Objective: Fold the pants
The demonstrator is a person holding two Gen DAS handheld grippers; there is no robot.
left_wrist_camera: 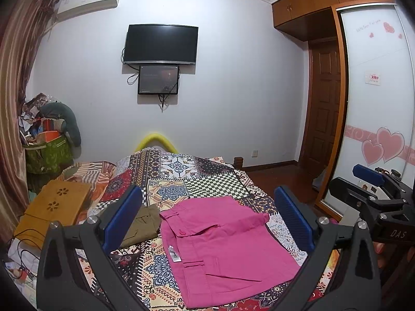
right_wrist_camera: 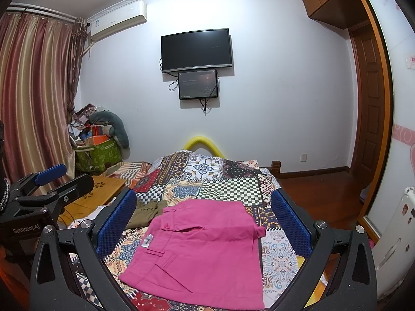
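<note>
Folded pink pants (left_wrist_camera: pixel 223 248) (right_wrist_camera: pixel 199 251) lie flat on the patterned bedspread (left_wrist_camera: pixel 202 173) (right_wrist_camera: pixel 228 181), with a white label showing near the waistband. My left gripper (left_wrist_camera: pixel 207 217) hovers above them, open, its blue pads wide apart with nothing between them. My right gripper (right_wrist_camera: pixel 205 217) is also open and empty, held above the same pants. In the left wrist view the right gripper (left_wrist_camera: pixel 373 184) shows at the right edge, and the left gripper (right_wrist_camera: pixel 59 178) shows at the left edge of the right wrist view.
A folded olive garment (left_wrist_camera: pixel 141 223) (right_wrist_camera: pixel 145 213) lies just left of the pink pants. A wooden lap desk (left_wrist_camera: pixel 54 207) (right_wrist_camera: pixel 98 194) sits at the bed's left with cables near it. A wardrobe (left_wrist_camera: pixel 376 103) stands to the right, a cluttered bag (left_wrist_camera: pixel 46 150) in the far-left corner.
</note>
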